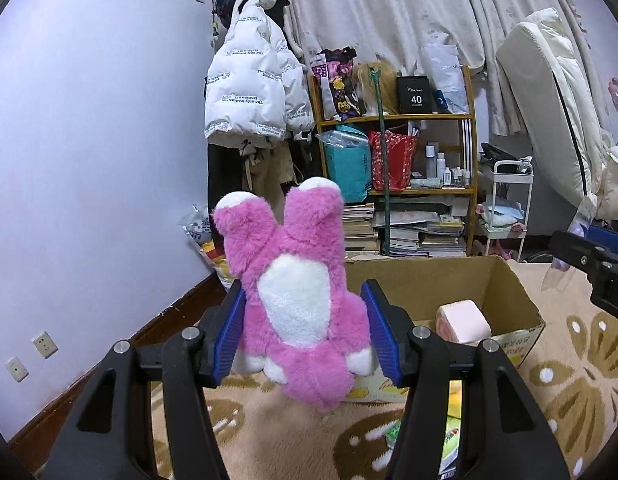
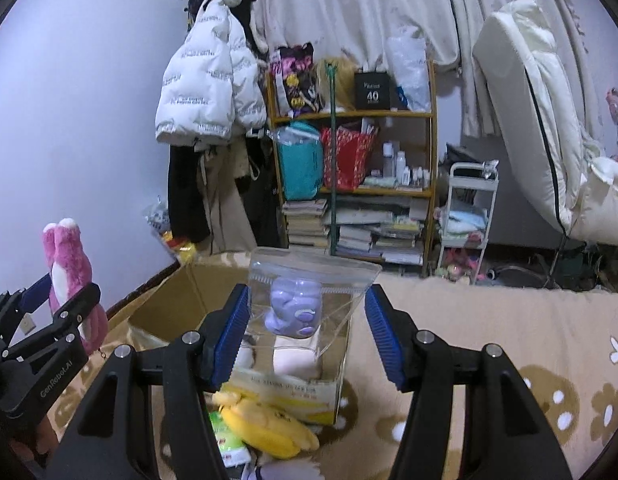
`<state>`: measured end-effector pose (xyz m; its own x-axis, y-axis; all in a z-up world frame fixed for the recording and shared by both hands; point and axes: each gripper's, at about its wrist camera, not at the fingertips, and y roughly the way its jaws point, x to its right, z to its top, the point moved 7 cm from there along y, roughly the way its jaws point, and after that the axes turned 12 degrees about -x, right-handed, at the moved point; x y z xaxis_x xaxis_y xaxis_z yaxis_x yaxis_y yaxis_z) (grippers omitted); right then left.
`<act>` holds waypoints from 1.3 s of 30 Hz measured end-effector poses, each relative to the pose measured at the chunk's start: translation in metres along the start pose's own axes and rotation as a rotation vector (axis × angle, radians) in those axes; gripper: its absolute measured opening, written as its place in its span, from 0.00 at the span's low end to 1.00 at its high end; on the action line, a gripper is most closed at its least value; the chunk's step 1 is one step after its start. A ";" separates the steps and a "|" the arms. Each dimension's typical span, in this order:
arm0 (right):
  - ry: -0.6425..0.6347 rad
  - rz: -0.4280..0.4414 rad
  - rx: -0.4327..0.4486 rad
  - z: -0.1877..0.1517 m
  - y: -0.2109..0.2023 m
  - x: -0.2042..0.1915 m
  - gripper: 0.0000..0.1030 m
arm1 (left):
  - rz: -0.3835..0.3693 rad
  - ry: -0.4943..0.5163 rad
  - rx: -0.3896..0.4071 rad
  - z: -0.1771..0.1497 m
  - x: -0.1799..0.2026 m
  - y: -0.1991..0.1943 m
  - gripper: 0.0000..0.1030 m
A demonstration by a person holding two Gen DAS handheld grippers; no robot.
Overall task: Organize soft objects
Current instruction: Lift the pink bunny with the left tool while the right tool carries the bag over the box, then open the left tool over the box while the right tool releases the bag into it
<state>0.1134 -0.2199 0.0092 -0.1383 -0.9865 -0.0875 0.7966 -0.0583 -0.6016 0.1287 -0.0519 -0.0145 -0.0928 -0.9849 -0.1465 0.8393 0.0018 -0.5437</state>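
My left gripper is shut on a pink and white plush toy, held upside down in the air, left of an open cardboard box. A pink roll-shaped soft toy lies inside the box. In the right wrist view, my right gripper is shut on a clear plastic zip bag with a purple soft toy inside, held above the box. The left gripper with the pink plush shows at the left there. A yellow plush lies on the rug in front of the box.
A beige flowered rug covers the floor. A wooden shelf with bags and books stands at the back, with hanging coats to its left, a white cart and a bed to the right. Small packets lie near the yellow plush.
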 end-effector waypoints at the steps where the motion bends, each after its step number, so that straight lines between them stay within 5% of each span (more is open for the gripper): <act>1: -0.002 -0.002 0.009 0.003 0.001 -0.001 0.61 | 0.001 0.003 0.003 0.000 -0.001 0.001 0.55; 9: -0.019 -0.019 0.021 0.011 0.018 -0.002 0.61 | -0.021 0.029 0.004 0.011 0.008 0.018 0.55; 18: -0.019 0.018 -0.018 0.006 0.040 -0.001 0.61 | -0.131 0.029 -0.105 0.008 0.023 0.050 0.55; 28: 0.016 0.116 -0.087 -0.003 0.073 -0.002 0.61 | -0.175 0.090 -0.147 0.005 0.043 0.070 0.56; 39: 0.042 0.153 -0.131 -0.015 0.089 0.004 0.61 | -0.177 0.065 -0.201 0.002 0.037 0.086 0.74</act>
<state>0.1750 -0.2269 -0.0569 -0.0480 -0.9751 -0.2167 0.7273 0.1145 -0.6767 0.1982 -0.0886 -0.0653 -0.2680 -0.9598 -0.0834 0.6844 -0.1287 -0.7177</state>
